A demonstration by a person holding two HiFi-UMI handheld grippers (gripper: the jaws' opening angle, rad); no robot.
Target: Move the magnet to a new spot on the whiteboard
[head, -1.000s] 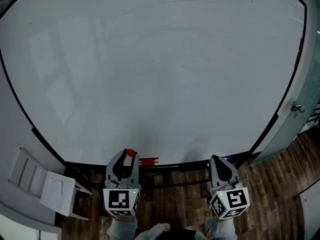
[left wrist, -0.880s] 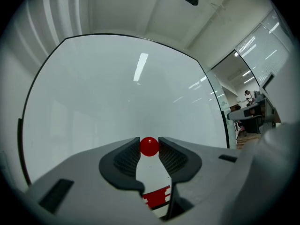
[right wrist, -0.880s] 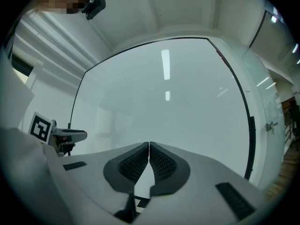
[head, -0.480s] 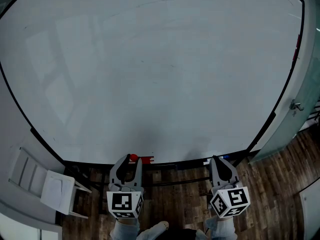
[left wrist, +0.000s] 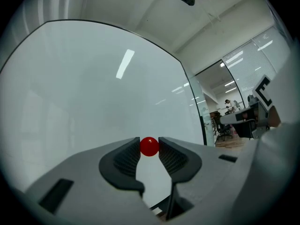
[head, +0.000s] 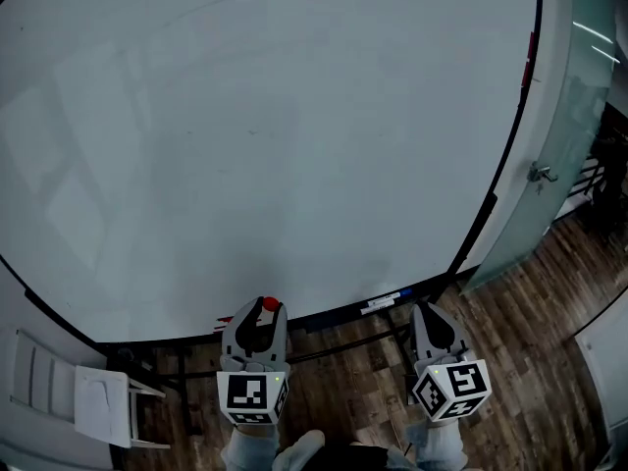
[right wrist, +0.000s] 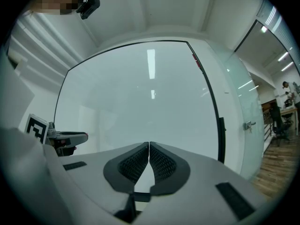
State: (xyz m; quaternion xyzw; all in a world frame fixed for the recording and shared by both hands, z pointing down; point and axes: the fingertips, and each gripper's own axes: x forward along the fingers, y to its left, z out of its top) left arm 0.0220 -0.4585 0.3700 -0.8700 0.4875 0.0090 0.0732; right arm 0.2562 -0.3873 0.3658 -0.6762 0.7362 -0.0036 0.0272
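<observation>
Left tongs: your left tongs (head: 263,311) are clenched on the small round red magnet (left wrist: 149,146). The ribbed pads pinch it at the very tips, one on each side, so the ball sits proud at the front and can meet the board first.
Magnet, place: low in front of the large glossy white whiteboard (head: 255,116), near its black bottom edge in the head view. I cannot tell whether it touches the surface or is just off it.
Aim: you hold the tongs level, nose toward the board, which suits pressing a magnet straight on.
Right tongs: your right tongs (right wrist: 148,145) are clenched on nothing, pads meeting. They sit low and well apart to the right, likely parked so they do not cross the carrying hand.
Board: a wide bare face above and to both sides, so there are plenty of new spots.
Ledge: a white marker with a blue end (head: 383,302) lies on the ledge under the board, between the two tongs.
Stage: judged mid-carry, magnet gripped and not yet set at a new spot.
Next: press it to the board and loosen only once it holds.
Risk: a tip grip on a round ball is shallow, so it could roll out, or the board's pull could snatch it early.
</observation>
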